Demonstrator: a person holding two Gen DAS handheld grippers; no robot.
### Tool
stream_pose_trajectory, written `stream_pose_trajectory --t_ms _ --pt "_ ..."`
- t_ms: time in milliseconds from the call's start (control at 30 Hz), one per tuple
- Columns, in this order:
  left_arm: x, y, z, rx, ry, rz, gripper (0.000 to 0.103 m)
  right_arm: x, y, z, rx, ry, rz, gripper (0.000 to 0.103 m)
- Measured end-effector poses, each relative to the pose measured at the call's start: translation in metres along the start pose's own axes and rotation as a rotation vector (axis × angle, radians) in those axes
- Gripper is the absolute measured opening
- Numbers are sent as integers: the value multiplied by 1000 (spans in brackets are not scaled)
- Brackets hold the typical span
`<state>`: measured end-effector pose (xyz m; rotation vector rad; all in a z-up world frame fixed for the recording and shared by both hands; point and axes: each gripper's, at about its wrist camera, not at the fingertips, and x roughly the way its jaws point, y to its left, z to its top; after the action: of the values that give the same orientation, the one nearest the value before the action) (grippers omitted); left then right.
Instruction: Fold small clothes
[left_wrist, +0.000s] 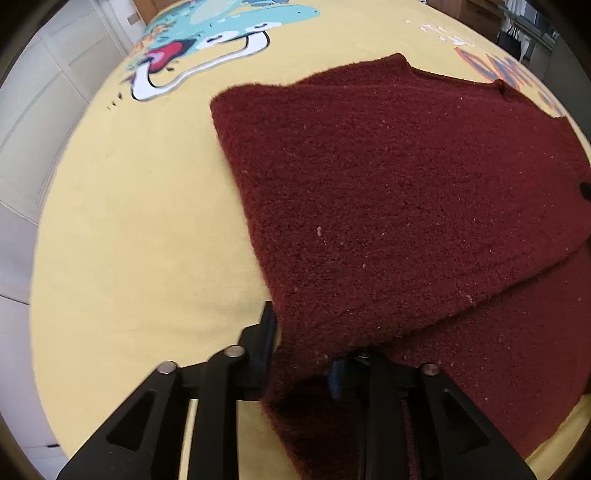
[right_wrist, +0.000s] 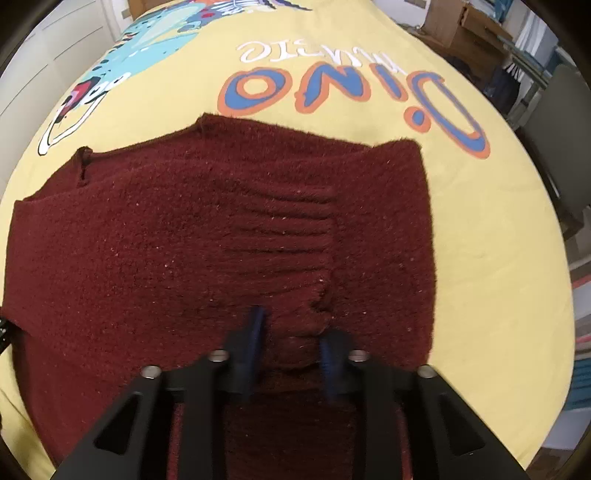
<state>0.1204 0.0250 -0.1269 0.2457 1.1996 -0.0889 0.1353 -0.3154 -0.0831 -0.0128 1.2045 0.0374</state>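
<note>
A dark red knitted sweater (left_wrist: 388, 192) lies partly folded on the yellow dinosaur bedsheet (left_wrist: 140, 221). My left gripper (left_wrist: 303, 350) is shut on a lifted fold at the sweater's near left edge; cloth drapes over its right finger. In the right wrist view the sweater (right_wrist: 184, 229) fills the middle, with a ribbed cuff or hem (right_wrist: 284, 240) folded onto the body. My right gripper (right_wrist: 291, 347) grips that ribbed part between its blue-padded fingers (right_wrist: 251, 343).
The sheet bears a teal dinosaur print (left_wrist: 221, 33) and "Dino" lettering (right_wrist: 351, 88). White cabinets (left_wrist: 44, 96) stand at the left. Cardboard boxes (right_wrist: 461, 26) and a grey chair (right_wrist: 561, 122) stand at the far right past the bed's edge.
</note>
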Motion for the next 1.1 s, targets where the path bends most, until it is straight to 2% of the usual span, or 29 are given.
stream_pose_trajectory --t_ms 33,100,167,200,300,367,400,467,533,600,667,767,867,933,1000,1100 --pt "-5 -2 0 12 -15 19 41 -2 -1 -1 4 -2 1 60" --pt "-17 -3 -2 17 -45 35 84 -11 -5 -2 11 -16 14 70" --pt "-32 0 -4 18 -62 19 99 -22 -8 -5 8 -38 32 79" --pt "-38 2 -5 16 -65 11 101 -27 -7 -5 5 -46 41 81" --pt "-57 1 -3 0 -95 -12 102 -47 -3 -10 -32 -81 45 86" --pt "-74 0 4 -26 -138 -57 102 -56 3 -10 -58 -106 30 94" --pt "-80 -4 9 -39 -166 -85 102 -62 8 -9 -70 -124 25 103" --pt "-89 -18 19 -49 -209 -116 102 -73 18 -6 -83 -162 21 103" --pt "-91 -35 34 -46 -243 -115 102 -76 29 -4 -92 -189 22 103" --pt "-89 -47 52 -54 -239 -124 102 -74 41 -1 -99 -202 14 103" --pt "-69 -55 70 -74 -207 -138 102 -64 55 1 -101 -196 11 103" --pt "-37 -64 79 -101 -177 -109 102 -47 70 -2 -112 -190 -1 103" --pt "-6 -66 73 -101 -127 -106 102 -19 81 -11 -133 -157 -20 103" --pt "-3 -67 60 -83 -132 -85 102 -5 81 -17 -131 -132 -31 103" --pt "-3 -61 53 -64 -150 -61 102 6 73 -21 -120 -123 -32 103" --pt "2 -36 46 -99 -142 -61 102 7 48 -24 -72 -141 -32 103"
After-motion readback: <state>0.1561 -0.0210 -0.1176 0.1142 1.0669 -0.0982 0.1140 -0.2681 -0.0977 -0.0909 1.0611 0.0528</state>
